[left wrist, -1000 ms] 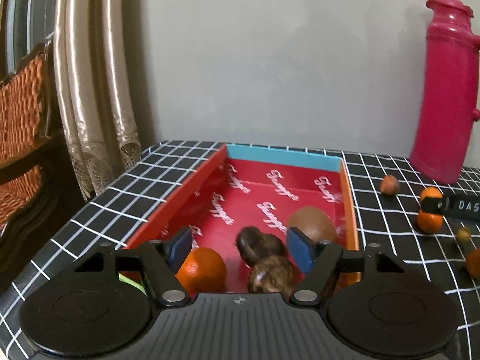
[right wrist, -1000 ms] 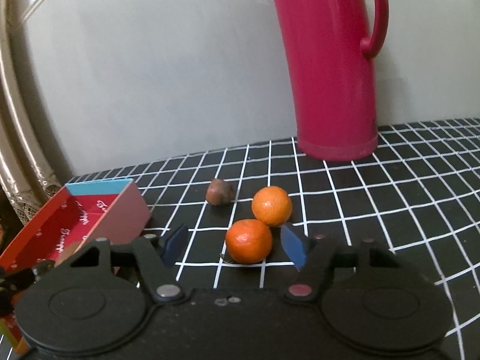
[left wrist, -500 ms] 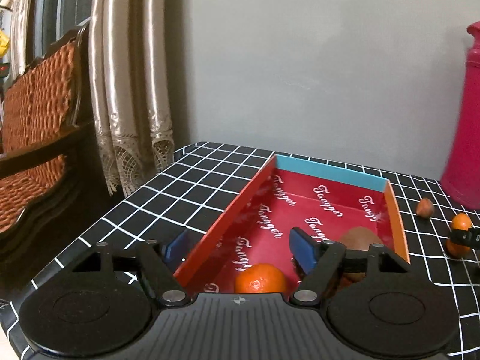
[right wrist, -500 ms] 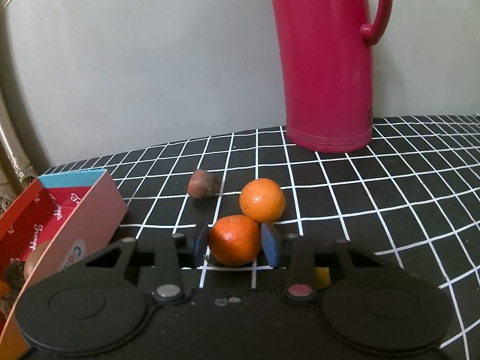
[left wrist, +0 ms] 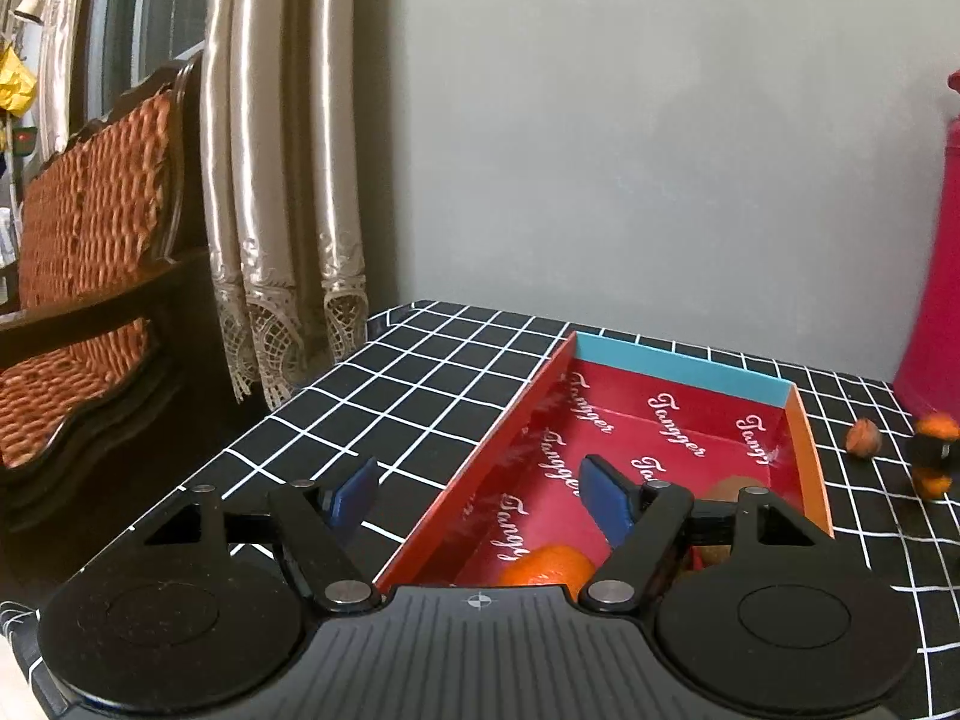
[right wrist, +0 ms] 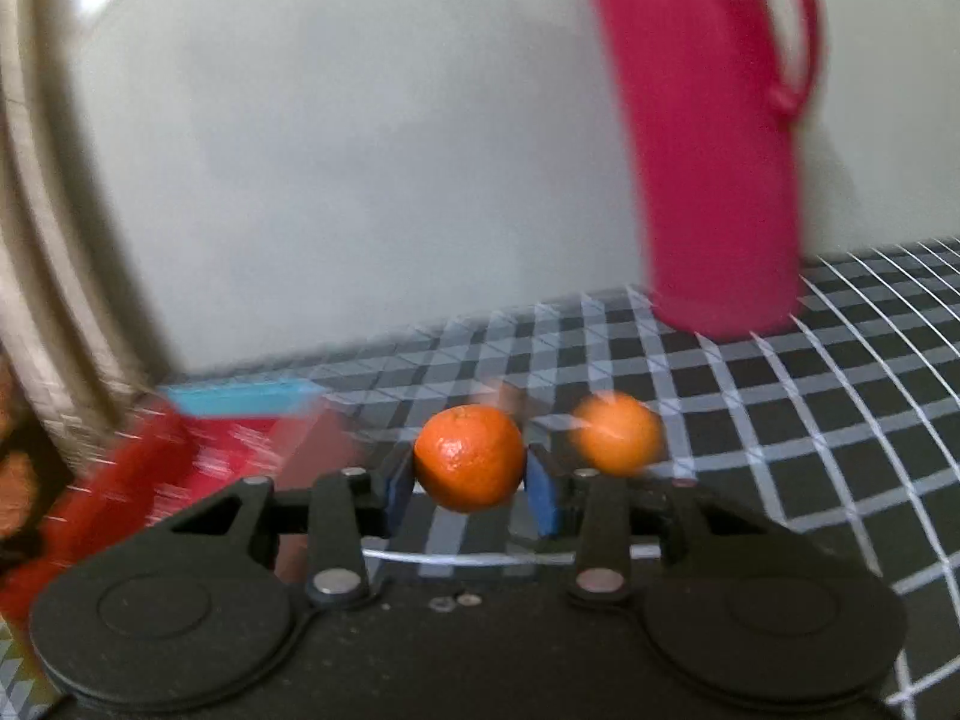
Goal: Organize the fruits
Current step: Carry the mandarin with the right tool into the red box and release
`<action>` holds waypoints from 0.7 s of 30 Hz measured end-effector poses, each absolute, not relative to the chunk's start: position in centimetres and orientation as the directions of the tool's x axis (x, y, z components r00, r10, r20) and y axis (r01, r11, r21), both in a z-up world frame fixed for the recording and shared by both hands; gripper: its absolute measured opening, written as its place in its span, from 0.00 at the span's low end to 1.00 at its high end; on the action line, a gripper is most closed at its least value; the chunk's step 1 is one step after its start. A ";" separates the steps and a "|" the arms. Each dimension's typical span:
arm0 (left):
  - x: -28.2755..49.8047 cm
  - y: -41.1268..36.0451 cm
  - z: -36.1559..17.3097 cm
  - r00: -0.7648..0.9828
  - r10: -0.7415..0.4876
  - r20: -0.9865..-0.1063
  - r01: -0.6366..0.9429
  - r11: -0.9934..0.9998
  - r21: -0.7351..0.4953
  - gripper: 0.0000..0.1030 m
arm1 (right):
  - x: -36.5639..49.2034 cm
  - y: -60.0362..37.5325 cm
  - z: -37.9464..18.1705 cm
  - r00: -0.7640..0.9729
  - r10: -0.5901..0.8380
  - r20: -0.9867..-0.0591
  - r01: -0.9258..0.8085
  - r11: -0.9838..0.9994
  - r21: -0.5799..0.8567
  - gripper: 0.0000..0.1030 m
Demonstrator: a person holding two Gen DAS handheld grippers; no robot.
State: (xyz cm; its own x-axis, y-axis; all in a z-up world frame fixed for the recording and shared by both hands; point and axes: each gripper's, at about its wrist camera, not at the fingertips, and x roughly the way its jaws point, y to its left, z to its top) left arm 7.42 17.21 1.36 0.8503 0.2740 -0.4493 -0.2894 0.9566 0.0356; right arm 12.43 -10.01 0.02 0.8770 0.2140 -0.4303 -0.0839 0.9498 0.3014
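Observation:
My right gripper is shut on an orange mandarin, its blue pads pressing both sides, and holds it just above the checked cloth. A second mandarin lies on the cloth to its right. The red box with a blue end wall shows blurred at the left. In the left wrist view my left gripper stands open with nothing between its fingers, straddling the left wall of the red box. Inside the box lie a mandarin and a brown fruit, partly hidden by my gripper.
A tall pink jug stands at the back right against the grey wall. A small brown nut lies right of the box. Off the table's left edge hang curtains beside a wicker chair.
My right gripper closed on the nearer mandarin and lifted it off the cloth, swinging toward the box. My left gripper drew back and left, so most fruit in the box slid behind it.

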 end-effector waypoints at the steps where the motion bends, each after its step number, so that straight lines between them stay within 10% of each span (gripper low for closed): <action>1: 7.4 17.3 1.3 0.850 0.274 -0.451 -0.291 0.956 0.033 0.71 | 12.2 -9.3 0.6 0.878 0.243 -0.412 -0.120 0.946 0.302 0.37; 10: 7.2 18.4 1.3 0.842 0.305 -0.445 -0.323 0.946 0.037 0.72 | 11.3 -0.8 1.6 0.782 0.485 -0.392 -0.414 0.874 0.256 0.37; 21: 7.1 19.0 1.4 0.840 0.318 -0.440 -0.341 0.940 0.029 0.72 | 12.4 1.3 0.0 0.771 0.459 -0.441 -0.392 0.888 0.239 0.41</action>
